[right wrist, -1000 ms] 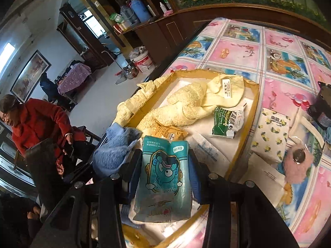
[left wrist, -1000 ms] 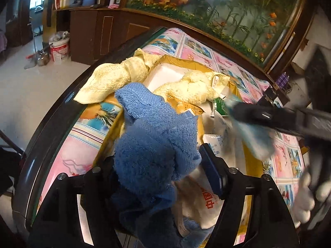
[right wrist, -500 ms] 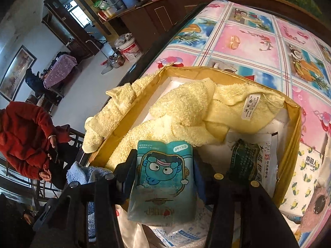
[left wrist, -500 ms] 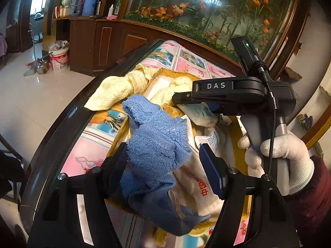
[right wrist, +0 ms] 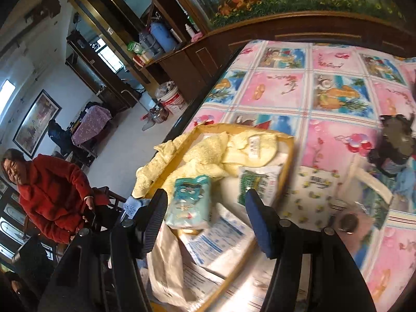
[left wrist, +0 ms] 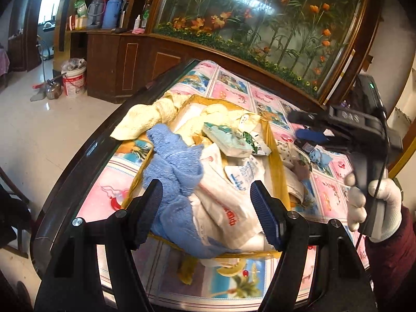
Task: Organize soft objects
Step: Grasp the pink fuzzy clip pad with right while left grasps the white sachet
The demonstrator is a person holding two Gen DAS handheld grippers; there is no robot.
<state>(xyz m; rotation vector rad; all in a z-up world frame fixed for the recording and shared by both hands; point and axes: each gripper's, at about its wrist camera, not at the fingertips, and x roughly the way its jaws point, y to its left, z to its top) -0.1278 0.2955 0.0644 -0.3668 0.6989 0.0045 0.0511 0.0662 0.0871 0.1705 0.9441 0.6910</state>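
Lying limp in the box, the blue towel looks light and floppy, best pinched at a thick fold; both tools, left and right, gape empty.

Looped terry cloth is seen in the blue towel and the yellow towel, both matt and rough. Glossy plastic film covers the teal wipes pack and the white bag. The box appears as matt yellow card. The tablecloth looks smooth and shiny. Ribbed matt pads are carried by the left gripper.
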